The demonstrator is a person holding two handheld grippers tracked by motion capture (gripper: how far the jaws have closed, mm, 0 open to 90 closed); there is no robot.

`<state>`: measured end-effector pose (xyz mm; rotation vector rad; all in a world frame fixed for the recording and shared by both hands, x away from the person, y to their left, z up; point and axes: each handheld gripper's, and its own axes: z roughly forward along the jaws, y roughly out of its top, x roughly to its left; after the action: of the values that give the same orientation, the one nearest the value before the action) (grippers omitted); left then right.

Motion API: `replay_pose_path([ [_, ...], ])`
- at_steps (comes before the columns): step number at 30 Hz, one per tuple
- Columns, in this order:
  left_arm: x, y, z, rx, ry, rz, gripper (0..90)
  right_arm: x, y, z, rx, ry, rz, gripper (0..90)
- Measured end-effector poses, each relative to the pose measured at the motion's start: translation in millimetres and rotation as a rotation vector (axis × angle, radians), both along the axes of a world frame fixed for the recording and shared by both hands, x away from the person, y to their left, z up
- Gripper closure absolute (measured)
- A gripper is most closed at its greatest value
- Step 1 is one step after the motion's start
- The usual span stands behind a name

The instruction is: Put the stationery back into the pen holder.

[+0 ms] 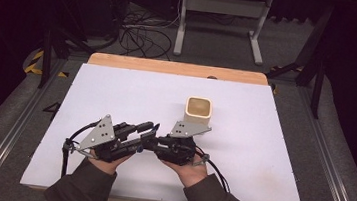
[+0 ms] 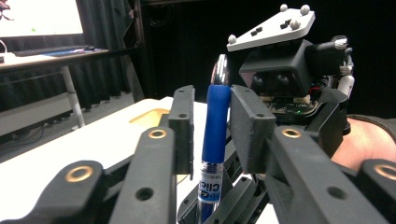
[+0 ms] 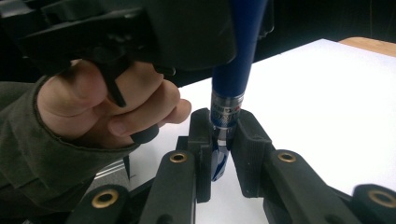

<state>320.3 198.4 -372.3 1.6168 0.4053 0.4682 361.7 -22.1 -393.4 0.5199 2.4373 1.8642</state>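
— Nearest, what is gripped by the right gripper (image 3: 219, 154)?

— A blue pen (image 3: 229, 93) is pinched at its lower end between its jaws.

— And the left gripper (image 2: 211, 126)?

— Its jaws are set around the pen's blue grip, slightly loosened; contact cannot be told. Farther off, a beige cup (image 1: 198, 111) is seen on the white desk (image 1: 117, 94).

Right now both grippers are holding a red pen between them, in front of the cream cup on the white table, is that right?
Not quite: the pen is blue, not red, as the left gripper view shows. The rest stands: the left gripper and the right gripper both have it between their jaws, in front of the cream cup on the white table.
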Motion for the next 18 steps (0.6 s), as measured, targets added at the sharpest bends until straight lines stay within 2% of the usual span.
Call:
replay_pose_path([
  [4, 0.9, 1.3, 0.1, -0.004, 0.016, 0.007, 63.0, 0.9, -0.1, -0.4, -0.003, 0.004, -0.007, 79.2],
  [8, 1.2, 4.2, 1.9, 0.008, 0.013, 0.026, 56.9, 3.1, -1.9, -1.1, -0.007, 0.004, -0.024, 79.2],
  [12, 1.8, 10.1, 4.0, 0.009, 0.015, 0.056, 55.2, 6.1, -6.0, 0.4, -0.004, -0.004, -0.042, 79.2],
  [15, 3.7, 15.0, 5.1, 0.007, 0.027, 0.076, 51.6, 8.2, -11.3, 3.3, 0.001, -0.018, -0.063, 79.2],
  [16, 4.0, 16.3, 5.3, 0.003, 0.048, 0.078, 49.3, 8.8, -12.8, 4.1, 0.003, -0.022, -0.070, 79.2],
  [17, 5.3, 18.2, 5.9, 0.003, 0.045, 0.087, 47.6, 9.7, -14.9, 5.1, 0.006, -0.026, -0.076, 79.2],
  [18, 5.4, 19.9, 6.0, 0.002, 0.061, 0.089, 47.0, 10.5, -17.2, 6.2, 0.007, -0.030, -0.084, 79.2],
])
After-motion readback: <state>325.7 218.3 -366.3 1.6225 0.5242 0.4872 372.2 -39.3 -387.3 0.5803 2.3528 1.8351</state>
